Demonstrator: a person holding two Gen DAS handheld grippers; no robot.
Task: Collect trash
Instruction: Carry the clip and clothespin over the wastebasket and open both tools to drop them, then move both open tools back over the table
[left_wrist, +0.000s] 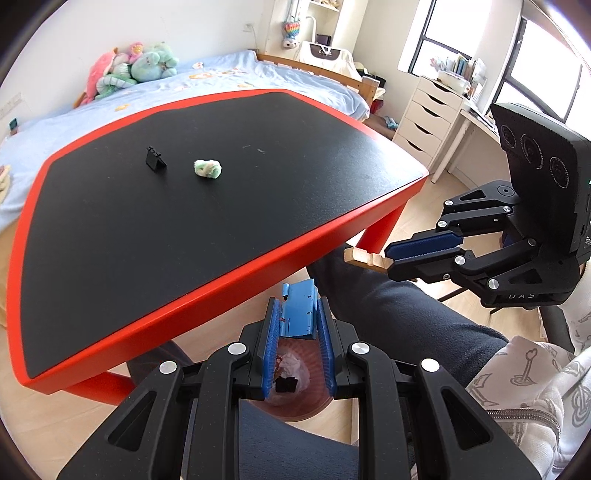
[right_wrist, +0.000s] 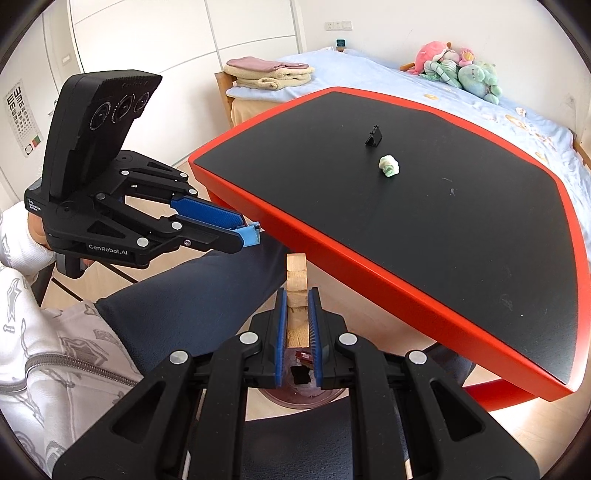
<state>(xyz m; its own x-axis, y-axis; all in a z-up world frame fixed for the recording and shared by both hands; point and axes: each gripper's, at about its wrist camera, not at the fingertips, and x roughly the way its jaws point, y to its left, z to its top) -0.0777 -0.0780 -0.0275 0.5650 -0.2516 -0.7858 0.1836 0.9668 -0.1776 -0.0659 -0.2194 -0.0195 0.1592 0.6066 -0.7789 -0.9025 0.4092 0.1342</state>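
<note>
My left gripper (left_wrist: 297, 314) is shut on a light blue piece of trash (left_wrist: 299, 312) and holds it above a reddish waste bin (left_wrist: 295, 404) on the floor. It also shows in the right wrist view (right_wrist: 243, 230) with the blue piece (right_wrist: 251, 234) at its tips. My right gripper (right_wrist: 297, 299) is shut on a wooden block (right_wrist: 296, 280), also above the bin (right_wrist: 306, 397); it shows in the left wrist view (left_wrist: 388, 256) with the block (left_wrist: 364, 256). A crumpled green-white wad (left_wrist: 207, 168) (right_wrist: 389, 165) and a black clip (left_wrist: 155, 158) (right_wrist: 373, 137) lie on the table.
The black table with a red rim (left_wrist: 258, 254) (right_wrist: 369, 269) stands over the bin. The person's dark-trousered leg (left_wrist: 399, 314) lies between the grippers. A bed (left_wrist: 221, 77) with plush toys is behind, and white drawers (left_wrist: 424, 118) stand at the right.
</note>
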